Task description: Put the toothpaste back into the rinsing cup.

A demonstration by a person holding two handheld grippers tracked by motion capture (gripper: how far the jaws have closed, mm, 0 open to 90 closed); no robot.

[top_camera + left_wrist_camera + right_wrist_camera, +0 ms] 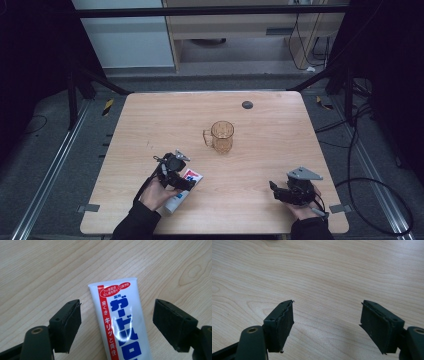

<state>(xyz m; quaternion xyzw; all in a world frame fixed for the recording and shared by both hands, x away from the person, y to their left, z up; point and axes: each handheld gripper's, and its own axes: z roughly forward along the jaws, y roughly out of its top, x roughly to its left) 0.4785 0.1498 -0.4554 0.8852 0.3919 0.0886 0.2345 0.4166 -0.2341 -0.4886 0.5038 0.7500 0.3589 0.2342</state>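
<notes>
A: Where is the toothpaste tube (pixel 123 322) lying right now?

B: It is lying flat on the wooden table (pixel 270 150), near the front edge on the person's left side. In the high view the tube (pixel 181 192) is running at a slant, its flat crimped end pointing toward the middle of the table and its other end hidden under the left hand (pixel 156 194).

A: And what is the left gripper (pixel 117 326) doing?

B: It is hanging over the tube with its jaws spread wide, one on each side of the white body. Neither pad is touching the tube; bare wood is showing between each pad and the tube's edges (the gap on the right looks a little wider). The red stripe and blue Japanese lettering are facing up.

A: What about the other one?

B: The right gripper (pixel 327 326) is sitting well apart from the tube, near the front right corner of the table (pixel 287 192), held in the right hand. Its jaws are standing wide apart too, with nothing but wood grain between them.

A: Is anything else sitting on the table?

B: An amber glass mug (pixel 221 136) is standing upright near the centre, handle toward the left, clear of both grippers. A small dark round disc (pixel 247 105) is lying near the far edge.
</notes>
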